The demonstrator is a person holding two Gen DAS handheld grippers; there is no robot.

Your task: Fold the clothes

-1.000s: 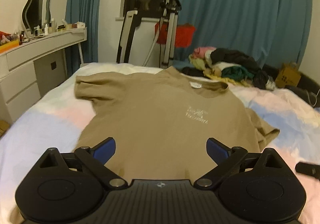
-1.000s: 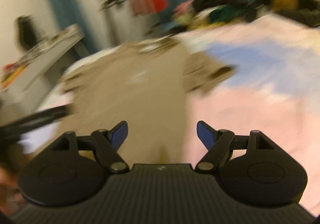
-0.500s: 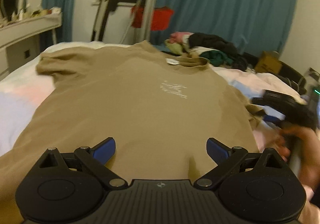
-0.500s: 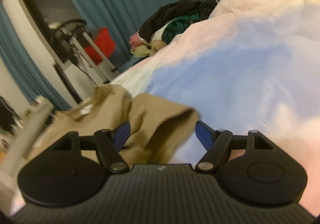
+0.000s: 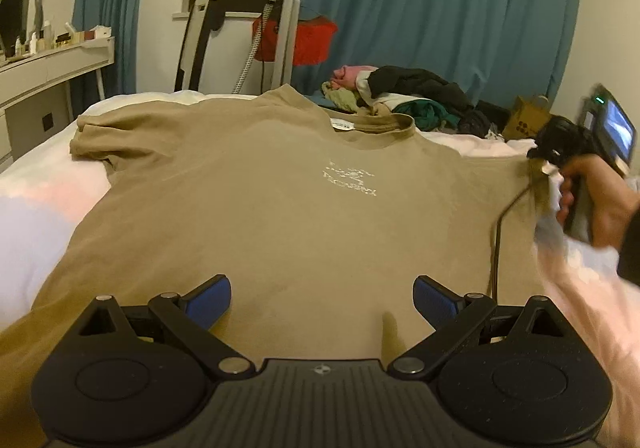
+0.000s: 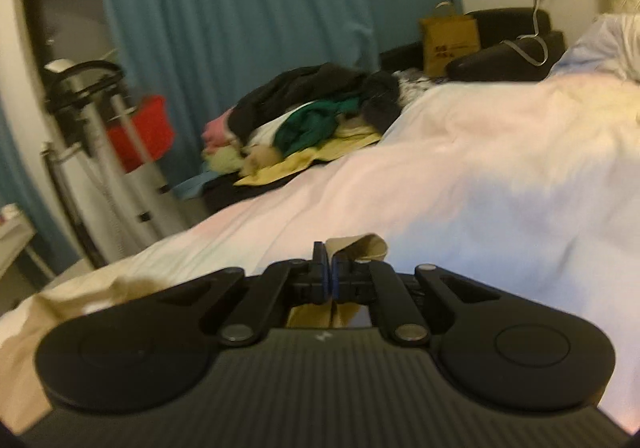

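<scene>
Tan T-shirt (image 5: 280, 200) lies spread front-up on the pale bed cover (image 5: 36, 200), collar toward the top of frame, white chest print at centre. Left gripper (image 5: 322, 298) at bottom centre, blue pads set wide apart over the shirt's lower part, nothing between them. At the right edge, a hand (image 5: 596, 204) grips the right gripper (image 5: 560, 136), which meets the shirt's sleeve; a black cable (image 5: 498, 232) trails across the fabric. Heap of mixed clothes (image 5: 400, 92) beyond the collar. Teal curtains (image 5: 440, 8) behind; white dresser (image 5: 44, 76) upper left.
</scene>
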